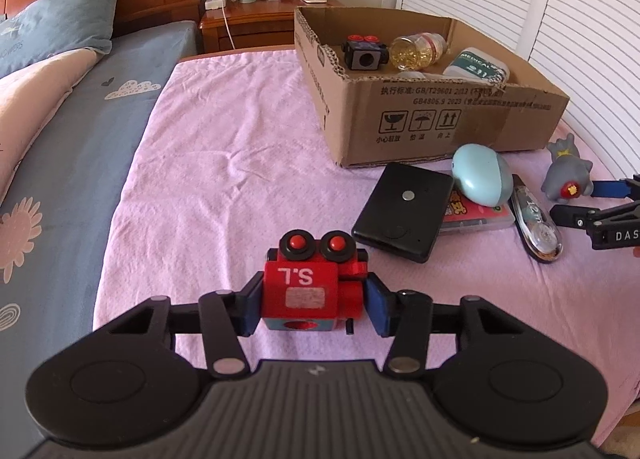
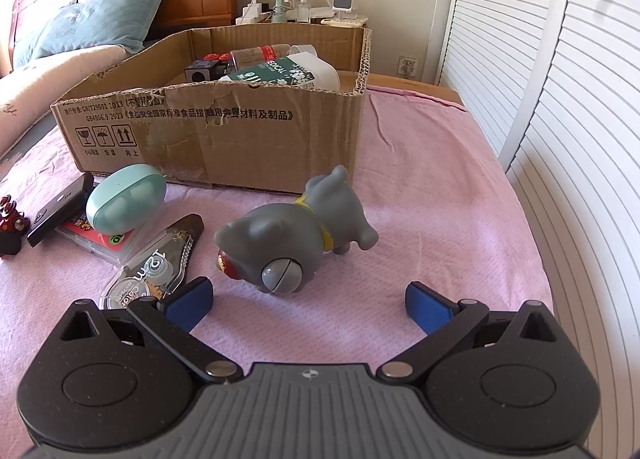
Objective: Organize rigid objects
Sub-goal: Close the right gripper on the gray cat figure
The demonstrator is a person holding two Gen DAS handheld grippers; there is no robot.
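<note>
Left gripper (image 1: 312, 309) fingers clamped on red toy robot (image 1: 316, 287) mid-bed on pink sheet, probably headed for cardboard box (image 1: 440, 119) by far right edge. Right gripper (image 2: 308, 305) fingers spread wide, lined up on grey cat toy (image 2: 296, 231) near box front.

The cardboard box (image 2: 224, 131) sits at the far end of the bed (image 1: 224, 147), a toy block (image 1: 365, 53) and bottles (image 1: 418, 51) inside. Before it lie a flat case (image 1: 404, 215), an egg-shaped case (image 1: 482, 175) resting on a card box (image 1: 472, 215), a tape dispenser (image 2: 156, 263), then the toy dog (image 2: 296, 231) rightmost. The toy robot (image 1: 316, 283) stands nearer, left.
</note>
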